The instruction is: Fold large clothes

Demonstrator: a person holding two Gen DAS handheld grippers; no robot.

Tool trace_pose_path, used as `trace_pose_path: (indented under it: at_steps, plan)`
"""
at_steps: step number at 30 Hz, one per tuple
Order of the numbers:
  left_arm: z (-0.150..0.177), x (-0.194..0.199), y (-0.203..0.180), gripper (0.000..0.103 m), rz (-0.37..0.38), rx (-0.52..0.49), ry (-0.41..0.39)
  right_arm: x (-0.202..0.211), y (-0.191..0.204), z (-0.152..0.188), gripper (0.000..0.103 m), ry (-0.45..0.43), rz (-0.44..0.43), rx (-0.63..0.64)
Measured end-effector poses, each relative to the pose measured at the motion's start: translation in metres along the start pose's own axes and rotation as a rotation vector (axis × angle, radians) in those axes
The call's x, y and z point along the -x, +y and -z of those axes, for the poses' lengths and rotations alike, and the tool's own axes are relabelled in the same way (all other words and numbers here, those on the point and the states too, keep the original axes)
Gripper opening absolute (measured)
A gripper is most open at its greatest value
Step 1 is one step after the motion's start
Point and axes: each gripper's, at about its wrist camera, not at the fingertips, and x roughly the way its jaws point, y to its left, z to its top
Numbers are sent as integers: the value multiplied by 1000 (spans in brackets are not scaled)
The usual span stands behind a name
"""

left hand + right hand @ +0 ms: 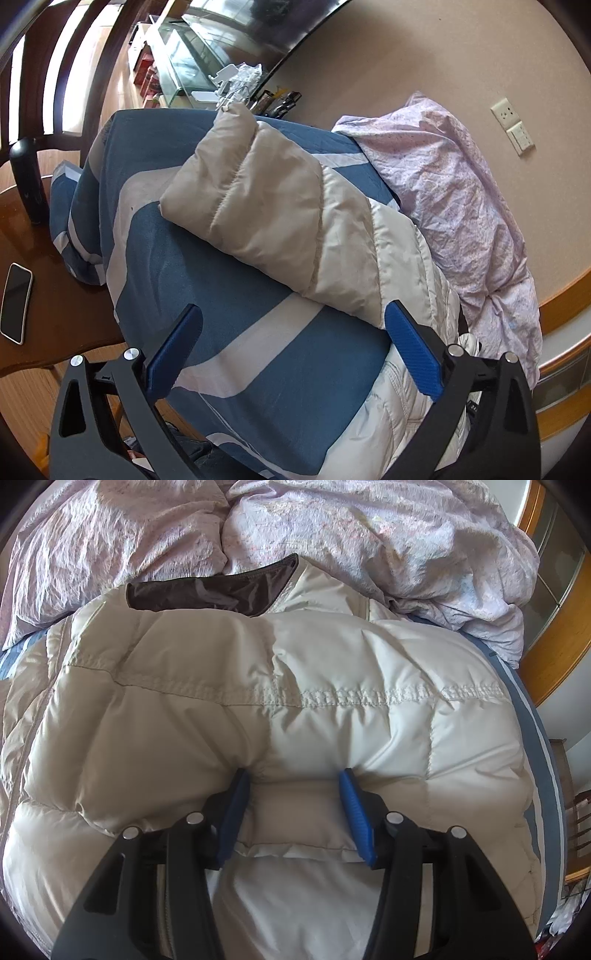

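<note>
A pale beige puffer jacket (332, 657) lies spread on the bed, its dark brown inner collar (207, 590) at the far side. My right gripper (291, 779) points down into it, blue pads pressed on a thick folded edge of the jacket that fills the gap between them. In the left wrist view one padded sleeve of the jacket (277, 206) stretches across the blue and white bedsheet (221, 295). My left gripper (291, 321) hovers open and wide over the sheet, just short of the sleeve, with its right pad close to the jacket's edge and nothing between the pads.
A crumpled lilac duvet (461, 184) is heaped along the wall behind the jacket. Left of the bed stands a wooden table (55, 258) with a phone (14, 302) and a black bottle (27, 181). A wooden bed frame (554, 627) bounds the right side.
</note>
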Motion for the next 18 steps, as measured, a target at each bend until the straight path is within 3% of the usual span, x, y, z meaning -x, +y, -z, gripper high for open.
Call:
trace_pose_path:
  at_steps: [6,11,14,18]
  plan:
    - [-17,-18,13,84,12,134,30,-1,-3,-1,52,-2,-7,-4]
    - [-26,-24,19,78,23,226,11,-1,-3,-1,52,-6,-11,-7]
    - [-32,-28,24,66,18,267,-16,0,-3,0,52,-6,-10,-6]
    - [-37,-35,31,40,-6,300,-41,0,-3,0,52,-5,-12,-5]
